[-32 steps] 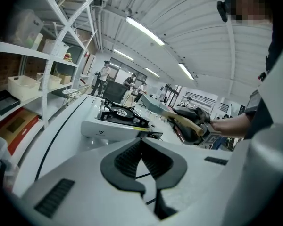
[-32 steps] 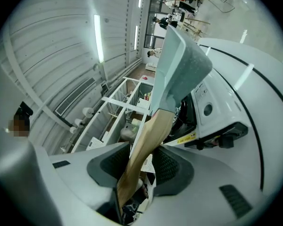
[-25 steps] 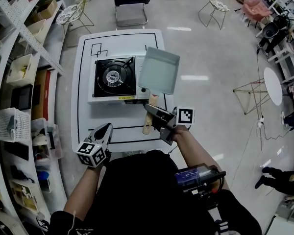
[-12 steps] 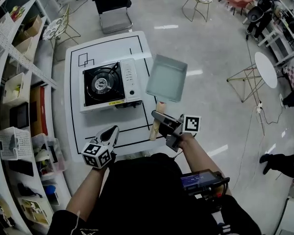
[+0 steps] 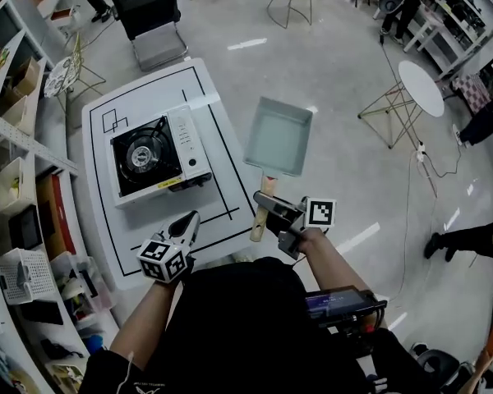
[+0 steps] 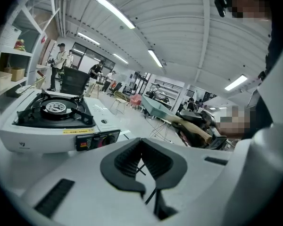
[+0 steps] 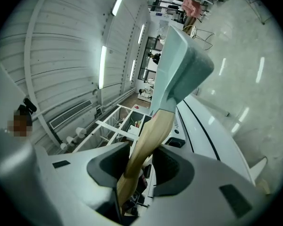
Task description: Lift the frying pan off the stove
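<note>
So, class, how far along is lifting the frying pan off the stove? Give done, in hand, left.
Done: the frying pan is off the stove, whose burner sits bare. In hand: the right gripper clamps the wooden handle, pan in the air right of the stove; the left gripper is shut, empty. Left: nothing of the lift itself.

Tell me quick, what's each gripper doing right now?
Left gripper: jaws closed, empty.
Right gripper: jaws closed on the frying pan handle.
</note>
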Available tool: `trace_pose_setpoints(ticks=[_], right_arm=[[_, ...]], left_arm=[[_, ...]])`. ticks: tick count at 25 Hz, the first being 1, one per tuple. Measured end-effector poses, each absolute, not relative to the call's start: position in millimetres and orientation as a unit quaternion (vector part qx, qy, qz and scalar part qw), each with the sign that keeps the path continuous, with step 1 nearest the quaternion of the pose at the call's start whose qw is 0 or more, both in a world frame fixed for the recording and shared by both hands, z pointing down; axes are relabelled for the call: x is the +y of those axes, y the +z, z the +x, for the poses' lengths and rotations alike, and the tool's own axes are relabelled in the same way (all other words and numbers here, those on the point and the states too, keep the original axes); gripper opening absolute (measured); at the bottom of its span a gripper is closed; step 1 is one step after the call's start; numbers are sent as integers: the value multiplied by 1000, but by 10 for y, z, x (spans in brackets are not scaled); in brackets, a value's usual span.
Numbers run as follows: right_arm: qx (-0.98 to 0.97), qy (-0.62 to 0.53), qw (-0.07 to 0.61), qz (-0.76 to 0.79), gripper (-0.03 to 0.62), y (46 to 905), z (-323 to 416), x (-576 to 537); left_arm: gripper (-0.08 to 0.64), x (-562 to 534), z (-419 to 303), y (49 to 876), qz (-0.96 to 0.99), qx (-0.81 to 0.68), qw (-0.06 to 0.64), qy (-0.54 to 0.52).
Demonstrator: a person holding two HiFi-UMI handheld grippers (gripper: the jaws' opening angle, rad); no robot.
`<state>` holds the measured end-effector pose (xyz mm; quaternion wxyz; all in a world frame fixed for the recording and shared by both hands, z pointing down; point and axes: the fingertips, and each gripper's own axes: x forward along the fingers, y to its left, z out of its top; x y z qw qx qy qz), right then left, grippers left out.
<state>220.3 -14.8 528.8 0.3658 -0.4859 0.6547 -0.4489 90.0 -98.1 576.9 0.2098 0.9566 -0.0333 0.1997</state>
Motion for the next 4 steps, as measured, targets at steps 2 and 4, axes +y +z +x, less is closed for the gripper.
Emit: trace_pose_setpoints(ticks=[2, 4], right_arm=[[658, -443, 367, -486, 169, 5306, 2238, -130], [663, -438, 366, -485, 169, 5331, 2270, -133]], left_arm=[[9, -970, 980, 5778, 958, -26, 204, 200], [9, -978, 1052, 5784, 960, -22, 197, 199]])
